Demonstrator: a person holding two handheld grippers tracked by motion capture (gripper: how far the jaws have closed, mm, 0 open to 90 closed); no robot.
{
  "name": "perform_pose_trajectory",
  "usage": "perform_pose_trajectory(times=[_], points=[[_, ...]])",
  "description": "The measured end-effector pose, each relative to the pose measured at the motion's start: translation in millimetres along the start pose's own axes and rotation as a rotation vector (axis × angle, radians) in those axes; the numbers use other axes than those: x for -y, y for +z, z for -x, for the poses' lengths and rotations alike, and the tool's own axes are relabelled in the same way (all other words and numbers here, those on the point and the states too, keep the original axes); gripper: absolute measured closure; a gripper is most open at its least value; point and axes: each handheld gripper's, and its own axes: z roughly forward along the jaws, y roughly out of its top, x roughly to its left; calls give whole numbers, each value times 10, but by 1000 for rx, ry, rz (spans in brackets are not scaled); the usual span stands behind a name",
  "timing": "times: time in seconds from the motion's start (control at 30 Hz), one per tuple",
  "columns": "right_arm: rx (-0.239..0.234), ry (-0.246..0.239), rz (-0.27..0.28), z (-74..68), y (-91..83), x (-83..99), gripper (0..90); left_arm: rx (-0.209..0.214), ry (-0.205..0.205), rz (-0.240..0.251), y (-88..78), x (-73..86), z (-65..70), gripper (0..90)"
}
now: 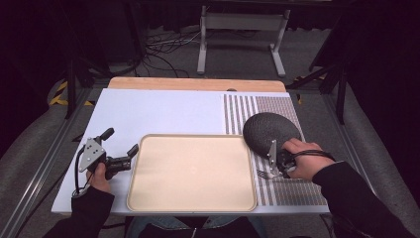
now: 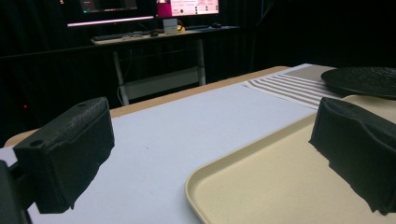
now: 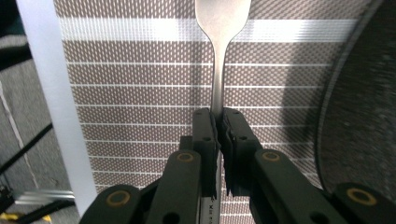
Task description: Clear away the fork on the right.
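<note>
A metal fork [image 3: 217, 65] lies over the striped placemat [image 3: 140, 93], and my right gripper [image 3: 218, 119] is shut on its handle. From above, this gripper [image 1: 275, 170] sits at the right of the table, with the fork [image 1: 264, 174] pointing toward the tray. A dark round plate [image 1: 270, 130] rests just beyond the hand, and its rim [image 3: 364, 116] runs along the right of the right gripper view. My left gripper [image 1: 120, 141] stands open with nothing between its jaws, left of the beige tray [image 1: 193, 136]. One of its jaws reaches over the tray's near corner [image 2: 261, 186].
The tray holds nothing and lies on a white sheet [image 1: 158, 111] over the wooden tabletop [image 1: 198, 84]. The placemat [image 1: 292, 188] covers the right side up to the table edge. Metal frame rails, cables and a stand surround the table.
</note>
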Motion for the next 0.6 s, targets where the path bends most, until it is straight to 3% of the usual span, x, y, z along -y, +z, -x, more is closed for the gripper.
perform_pose_trajectory(times=[0.13,0.4,0.6], points=[[28,55,34,9,-102,22,850,0,-1,1,-1,0,0,2],[60,103,94,23,-240,48,850,0,-1,-1,1,1,1,2],[84,155,180,39,-362,78,850,-1,-1,0,0,1,0,1]])
